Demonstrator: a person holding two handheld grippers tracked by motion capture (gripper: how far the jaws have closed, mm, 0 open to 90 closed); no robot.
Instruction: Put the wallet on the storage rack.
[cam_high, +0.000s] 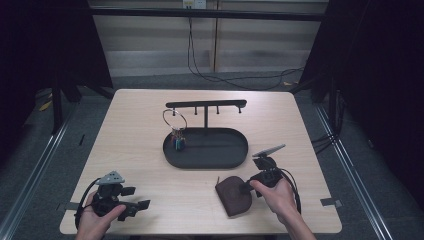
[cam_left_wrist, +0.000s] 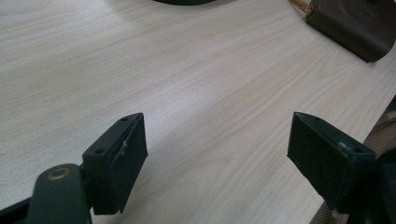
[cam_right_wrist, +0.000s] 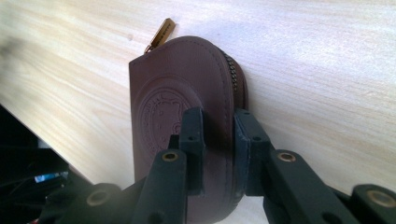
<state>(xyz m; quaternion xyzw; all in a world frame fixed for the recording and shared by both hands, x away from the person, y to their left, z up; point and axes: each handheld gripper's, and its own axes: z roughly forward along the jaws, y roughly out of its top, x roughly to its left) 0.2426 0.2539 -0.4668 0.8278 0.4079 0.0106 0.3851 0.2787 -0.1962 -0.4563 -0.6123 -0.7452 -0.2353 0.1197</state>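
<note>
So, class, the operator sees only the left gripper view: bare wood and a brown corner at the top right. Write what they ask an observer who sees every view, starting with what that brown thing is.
Operator: What's the brown thing?
Observer: A brown zip pouch with a round embossed stamp, lying near the table's front edge.
Operator: Is anything touching it?
Observer: Yes, the right gripper is clamped on its rounded edge, one jaw on each face.
Operator: And the dark edge at the top of my view?
Observer: A black oval tray with a T-shaped hook rack; a key ring hangs from its left peg.
Operator: Where's my gripper?
Observer: The left gripper is open, near the front left corner.
</note>
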